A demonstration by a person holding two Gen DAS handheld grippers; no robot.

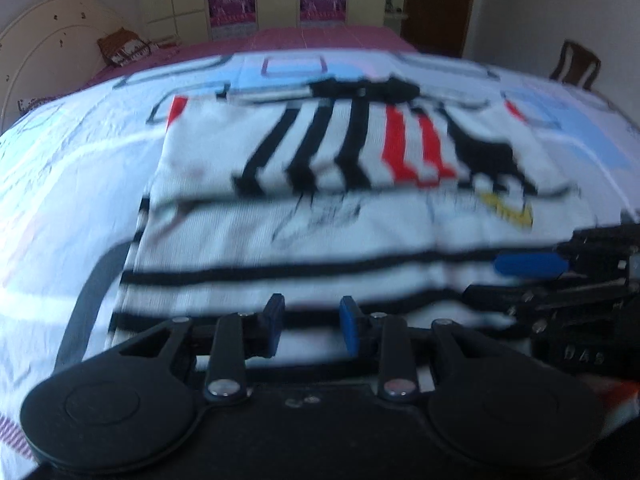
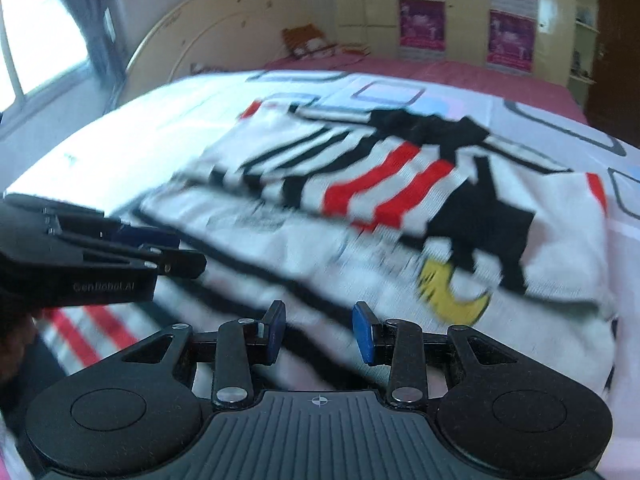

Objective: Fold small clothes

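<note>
Two tongs hover low over a small white shirt [image 1: 304, 200] that lies on a bed, on a pale sheet [image 1: 60, 184] printed with rounded squares. Both pictures are blurred, so fine detail is lost. The shirt carries black stripes, two red stripes, a black shape and a yellow crescent, and its top part is folded down over the lower part, whose long black stripes run across near the cameras. The left tongs [image 1: 311, 322] stand with their blue-tipped fingers apart, nothing between them, just above the near edge of the shirt. The right tongs [image 2: 319, 330] are likewise parted and hold nothing, over the striped lower cloth. In the left wrist view the right tongs come in from the right side, their blue pad close over the shirt; in the right wrist view the left tongs [image 2: 160, 250] show at the left, near the shirt's edge. Beyond the sheet lies a pink bedcover [image 2: 440, 70], a cream headboard [image 1: 48, 44] and a small cushion [image 1: 124, 46] beside it.
</note>
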